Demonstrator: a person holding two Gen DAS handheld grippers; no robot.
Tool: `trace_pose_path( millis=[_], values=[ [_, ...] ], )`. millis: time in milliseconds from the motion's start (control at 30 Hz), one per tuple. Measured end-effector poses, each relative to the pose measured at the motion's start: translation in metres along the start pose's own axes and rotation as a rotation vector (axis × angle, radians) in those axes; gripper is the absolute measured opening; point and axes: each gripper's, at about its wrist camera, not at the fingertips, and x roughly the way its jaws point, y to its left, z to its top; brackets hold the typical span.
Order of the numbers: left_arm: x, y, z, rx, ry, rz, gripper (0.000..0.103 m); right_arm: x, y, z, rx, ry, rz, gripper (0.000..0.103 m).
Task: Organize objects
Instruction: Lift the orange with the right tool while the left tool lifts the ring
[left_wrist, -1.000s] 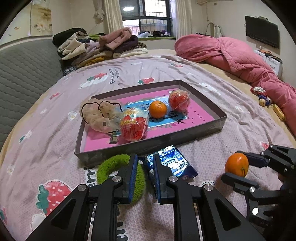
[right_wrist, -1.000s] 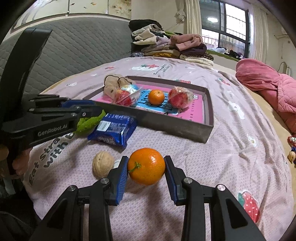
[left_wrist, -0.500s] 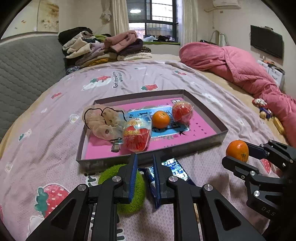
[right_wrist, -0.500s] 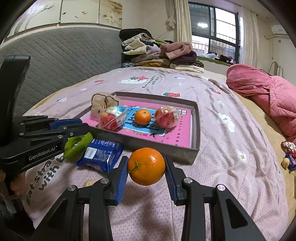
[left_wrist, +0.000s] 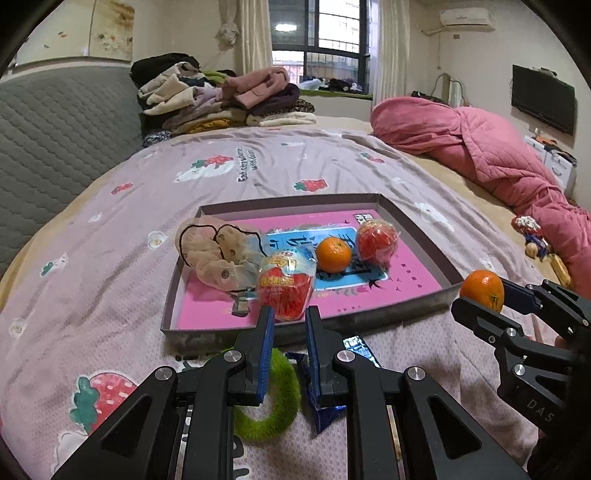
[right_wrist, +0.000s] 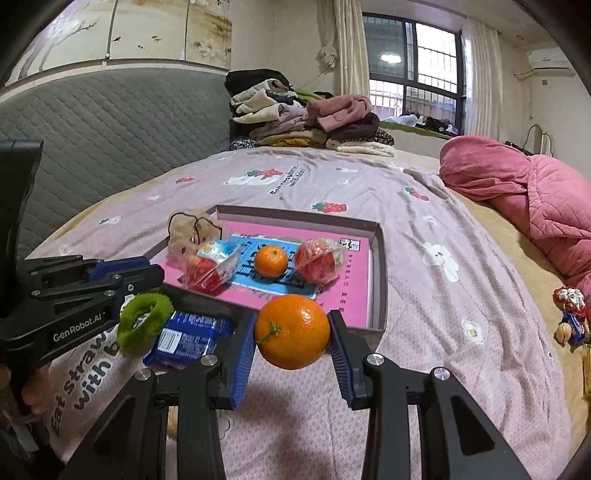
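Right claw is pinching an orange between its blue pads, held off the bedspread just at the near right corner of the tray; from the left wrist view I see the same orange beside that corner. Left claw is nearly pressed together with only a narrow gap and nothing between the pads, hovering over the tray's near wall. Below it on the bedspread lie a green scrunchie and a blue snack pack, touching each other, just outside the tray. In the tray I note a beige mesh scrunchie at the left end, a wrapped red fruit beside it, a second orange in the middle, and another wrapped red fruit to its right. Folded clothes are stacked at the far end of the bed; a pink quilt is bunched on the right.
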Motion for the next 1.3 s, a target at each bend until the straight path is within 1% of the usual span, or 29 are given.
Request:
trace_pose_path(
  millis=[233, 433, 667, 800, 967, 1300],
  values=[
    [-0.002, 0.008, 0.005, -0.024, -0.02, 0.001, 0.017, 0.001, -0.001, 0.006, 0.004, -0.019, -0.021, 0.039],
    [-0.001, 0.019, 0.01, -0.053, -0.022, 0.003, 0.017, 0.004, -0.001, 0.012, 0.009, -0.034, -0.038, 0.039],
    [0.001, 0.034, 0.016, -0.085, -0.029, 0.02, 0.017, 0.002, -0.003, 0.021, 0.025, -0.075, -0.059, 0.039],
    [-0.004, 0.042, 0.021, -0.112, -0.068, 0.026, 0.017, 0.0, -0.006, 0.025, 0.036, -0.093, -0.064, 0.039],
    [-0.008, 0.044, 0.026, -0.107, -0.11, 0.042, 0.017, 0.001, -0.008, 0.028, 0.041, -0.097, -0.07, 0.039],
    [-0.014, 0.048, 0.028, -0.106, -0.134, 0.043, 0.017, 0.001, -0.009, 0.032, 0.048, -0.114, -0.08, 0.039]
  ],
)
